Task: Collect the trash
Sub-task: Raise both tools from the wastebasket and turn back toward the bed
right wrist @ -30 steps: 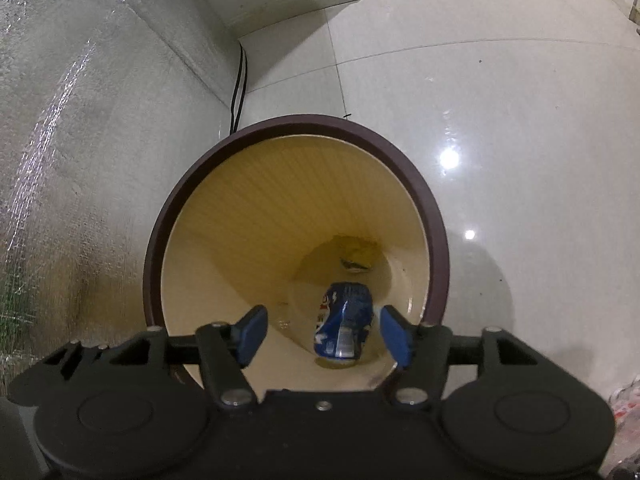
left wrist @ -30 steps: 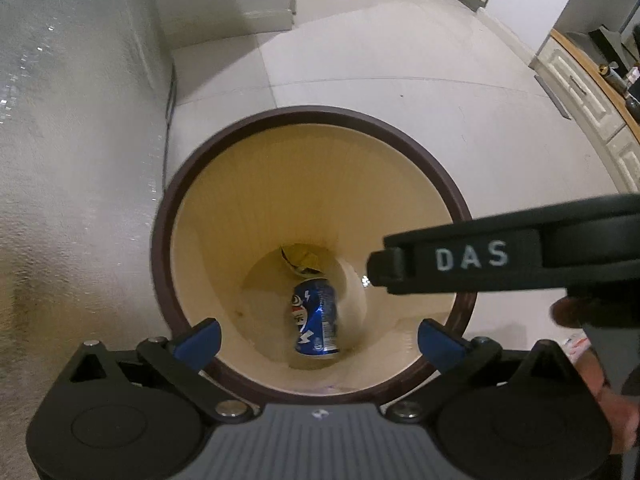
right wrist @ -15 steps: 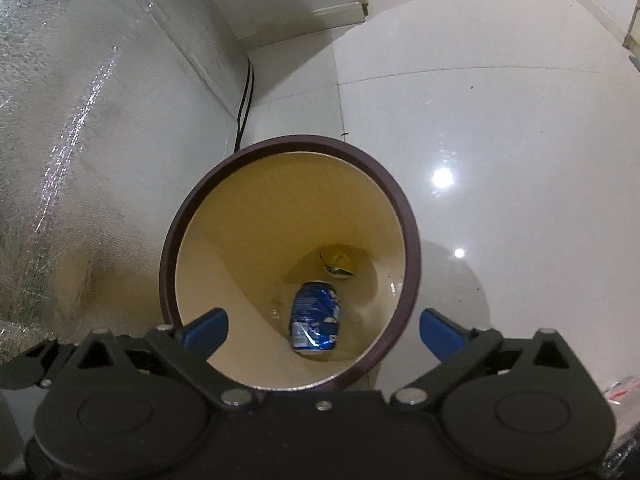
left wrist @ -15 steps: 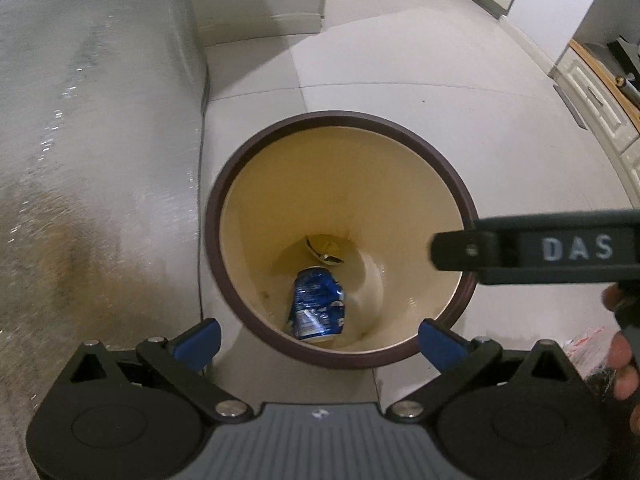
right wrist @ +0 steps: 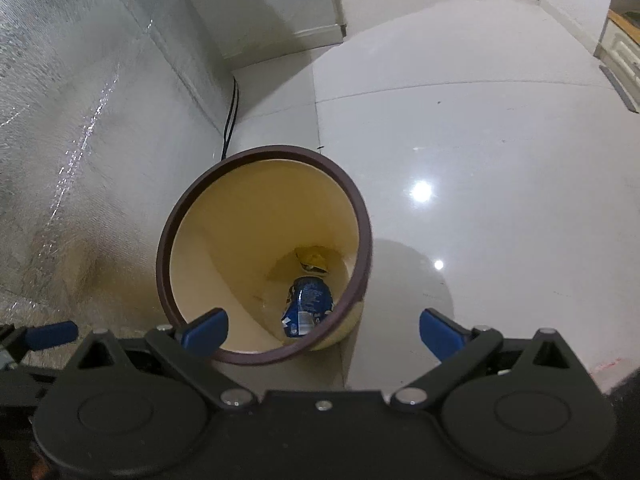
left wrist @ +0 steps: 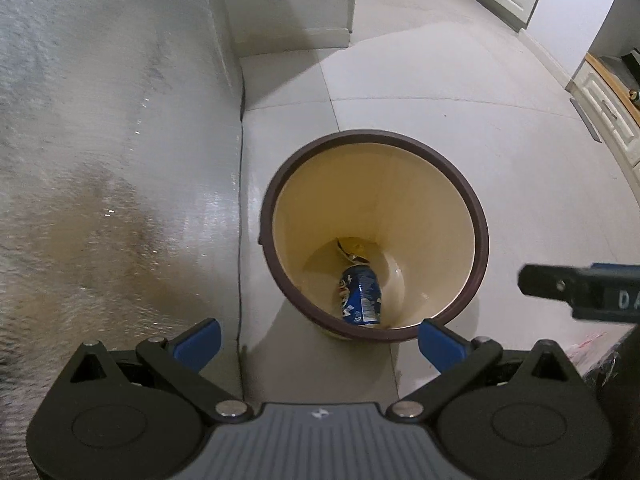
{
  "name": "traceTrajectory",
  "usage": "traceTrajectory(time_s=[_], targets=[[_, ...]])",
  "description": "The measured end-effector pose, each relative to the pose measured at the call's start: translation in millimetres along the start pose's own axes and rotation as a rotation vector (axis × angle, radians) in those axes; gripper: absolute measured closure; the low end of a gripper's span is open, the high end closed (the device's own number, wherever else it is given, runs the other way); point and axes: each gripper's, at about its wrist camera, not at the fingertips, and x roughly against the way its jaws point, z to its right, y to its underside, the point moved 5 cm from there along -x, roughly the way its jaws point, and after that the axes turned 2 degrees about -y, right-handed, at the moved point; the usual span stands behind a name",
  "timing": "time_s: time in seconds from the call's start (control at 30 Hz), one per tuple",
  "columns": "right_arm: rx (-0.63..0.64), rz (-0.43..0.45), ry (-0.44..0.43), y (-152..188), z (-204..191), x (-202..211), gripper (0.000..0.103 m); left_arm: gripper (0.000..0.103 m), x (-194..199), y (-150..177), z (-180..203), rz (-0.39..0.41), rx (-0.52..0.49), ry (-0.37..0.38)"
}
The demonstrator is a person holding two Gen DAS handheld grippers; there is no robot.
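A cream trash bin with a dark brown rim (left wrist: pixel 482 240) (right wrist: pixel 162 252) stands on the floor. A blue soda can (left wrist: pixel 360 296) (right wrist: pixel 308 304) lies at its bottom with a yellow wrapper (left wrist: pixel 352 248) (right wrist: pixel 312 258) beside it. My left gripper (left wrist: pixel 318 342) is open and empty, above and just short of the bin. My right gripper (right wrist: pixel 324 332) is open and empty, above the bin's near rim. The right gripper's black body (left wrist: pixel 580 292) shows at the right edge of the left wrist view.
A silvery textured wall (left wrist: pixel 100 160) (right wrist: pixel 60 140) runs along the left, with a black cable (right wrist: pixel 230 120) by its foot. The glossy white tile floor (right wrist: pixel 480 160) spreads to the right. White cabinets (left wrist: pixel 608 112) stand at far right. A crumpled clear bag (left wrist: pixel 588 350) lies at lower right.
Both grippers have pulled up and back from the bin, so it looks smaller. The right gripper's jaws went from narrow to wide open. The can lies in the bin throughout.
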Motion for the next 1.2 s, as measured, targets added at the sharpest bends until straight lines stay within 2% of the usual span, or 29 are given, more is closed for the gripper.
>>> traceTrajectory(time_s=[0.23,0.37,0.57,0.87,1.2], targets=[[0.021,0.038,0.011,11.7,1.6,28.6,0.0,0.0,28.3,2.2,-2.7,0.042,-0.008,-0.021],[0.022,0.064,0.012,17.6,2.1,46.4,0.0,0.0,47.3,7.7,-5.8,0.05,0.018,-0.006],[0.053,0.103,0.022,31.5,-0.1,77.1,0.0,0.0,84.3,15.1,-2.0,0.103,0.006,-0.01],[0.053,0.216,0.053,50.6,-0.6,150.6,0.0,0.0,150.5,31.7,-0.2,0.182,0.015,0.015],[0.059,0.343,0.081,63.4,-6.0,247.4,0.0,0.0,247.3,33.3,7.4,0.331,-0.001,0.039]])
